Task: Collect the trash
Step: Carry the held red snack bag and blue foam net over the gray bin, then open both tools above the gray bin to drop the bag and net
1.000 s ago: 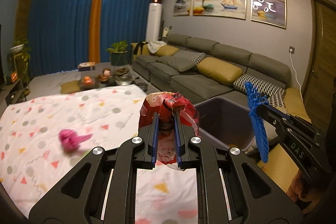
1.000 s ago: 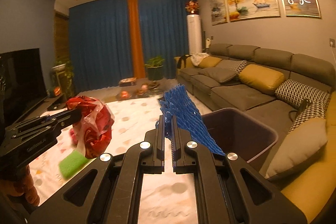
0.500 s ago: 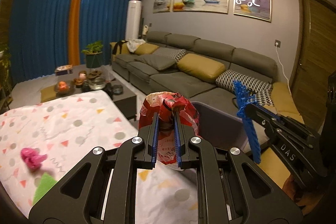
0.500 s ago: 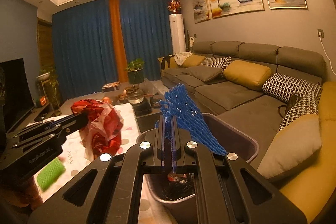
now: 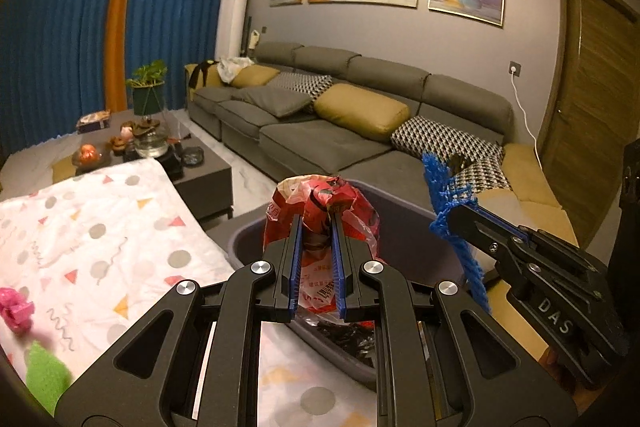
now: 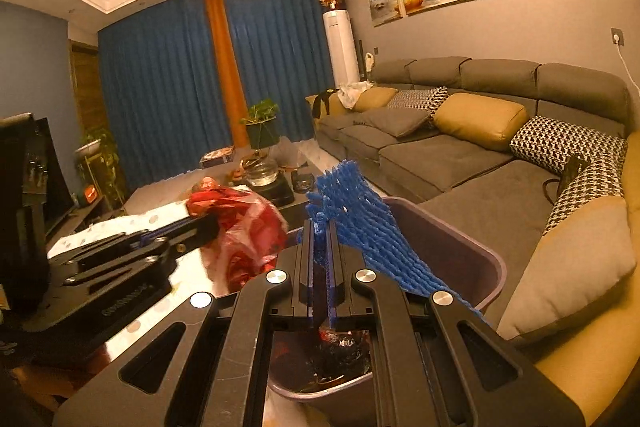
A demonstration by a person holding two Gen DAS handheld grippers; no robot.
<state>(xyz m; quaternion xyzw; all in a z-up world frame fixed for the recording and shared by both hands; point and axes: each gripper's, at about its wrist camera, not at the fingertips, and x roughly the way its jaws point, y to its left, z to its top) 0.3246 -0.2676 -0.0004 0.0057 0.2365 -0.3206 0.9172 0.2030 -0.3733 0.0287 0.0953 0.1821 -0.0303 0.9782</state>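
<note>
My left gripper (image 5: 316, 223) is shut on a crumpled red plastic bag (image 5: 320, 199) and holds it over the near rim of a grey trash bin (image 5: 404, 231). My right gripper (image 6: 319, 227) is shut on a blue foam net (image 6: 360, 227) above the same bin (image 6: 452, 243), which holds dark trash (image 6: 336, 351). The right gripper (image 5: 452, 215) with the net (image 5: 440, 187) shows at the right of the left wrist view. The left gripper (image 6: 208, 223) with the bag (image 6: 248, 231) shows at the left of the right wrist view.
The table carries a white patterned cloth (image 5: 100, 239) with a pink scrap (image 5: 16, 307) and a green sponge-like piece (image 5: 44, 375) at its left. A grey sofa (image 5: 320, 131) with cushions runs behind the bin. A dark coffee table (image 5: 160, 155) stands beyond.
Both grippers have swung right from over the table to above the trash bin, each still holding its trash. The pink scrap and green piece have slid to the left edge of view.
</note>
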